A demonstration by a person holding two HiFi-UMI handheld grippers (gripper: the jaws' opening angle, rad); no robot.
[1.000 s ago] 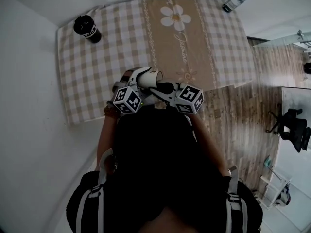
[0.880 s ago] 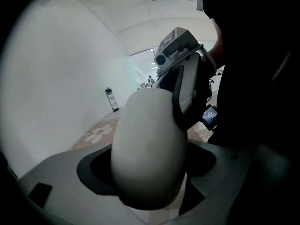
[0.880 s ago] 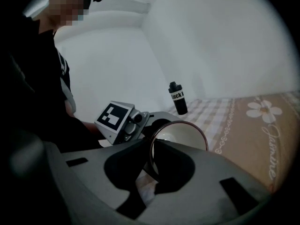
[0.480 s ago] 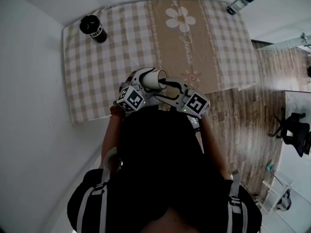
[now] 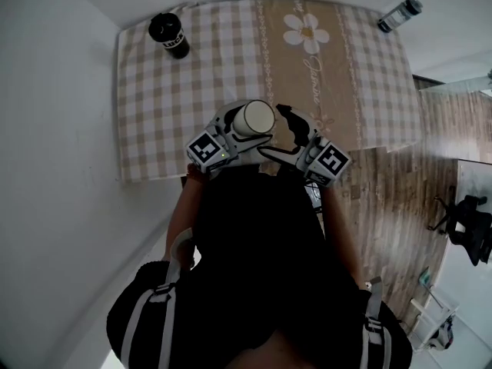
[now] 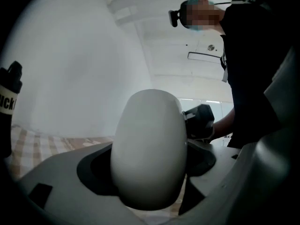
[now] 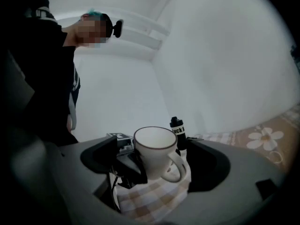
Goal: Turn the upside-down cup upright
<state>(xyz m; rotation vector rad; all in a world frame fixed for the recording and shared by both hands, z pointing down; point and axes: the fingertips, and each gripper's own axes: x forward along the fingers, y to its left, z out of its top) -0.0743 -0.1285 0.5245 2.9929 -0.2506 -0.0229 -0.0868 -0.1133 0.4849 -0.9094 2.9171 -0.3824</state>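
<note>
The left gripper is clamped on the body of the cup, holding it above the near edge of the table. The right gripper view shows the mouth facing up and the handle turned towards the right gripper. That gripper's jaws have just been opening and now stand wide. The cup shows between them, but the pads do not press on it.

The turn looks done, so what seems left is setting the cup down. The left grip should stay firm with the rim level as the cup goes straight down onto the table, letting go only once the base sits flat. The right gripper should keep clear of the handle.
</note>
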